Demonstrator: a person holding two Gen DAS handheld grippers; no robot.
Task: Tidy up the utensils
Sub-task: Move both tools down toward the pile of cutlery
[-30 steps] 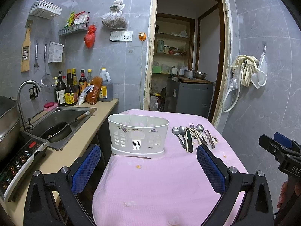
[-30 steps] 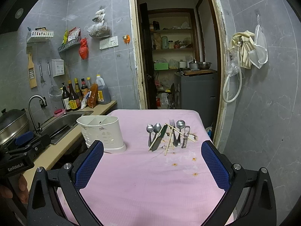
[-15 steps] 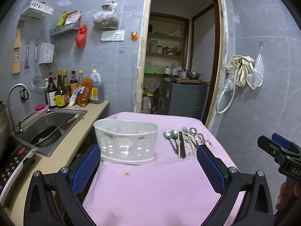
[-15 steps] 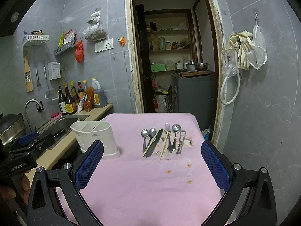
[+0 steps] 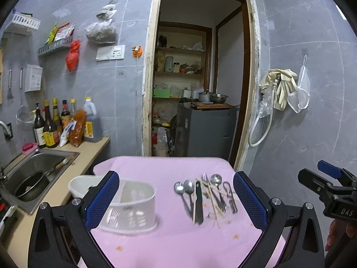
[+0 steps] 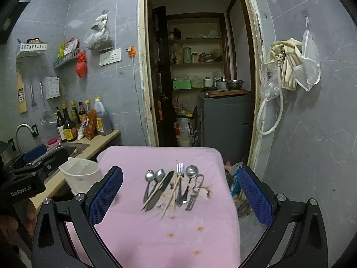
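From my left wrist camera, my left gripper [image 5: 176, 197] has its blue pads spread wide and holds nothing. Low in the frame lies the pink tablecloth [image 5: 178, 241]. The white utensil holder [image 5: 129, 205] stands at lower left, partly behind my left pad. The pile of utensils [image 5: 205, 197] lies right of centre: spoons, a fork, chopsticks and a dark-handled knife, just beside my right pad. My right gripper [image 5: 328, 185] shows at the right edge. A sink [image 5: 33, 172] with a pan sits at the left edge.

From my right wrist camera, my right gripper [image 6: 178, 195] is likewise spread and empty. The utensils [image 6: 174, 185] lie at centre between the pads, the holder [image 6: 78, 174] at left.
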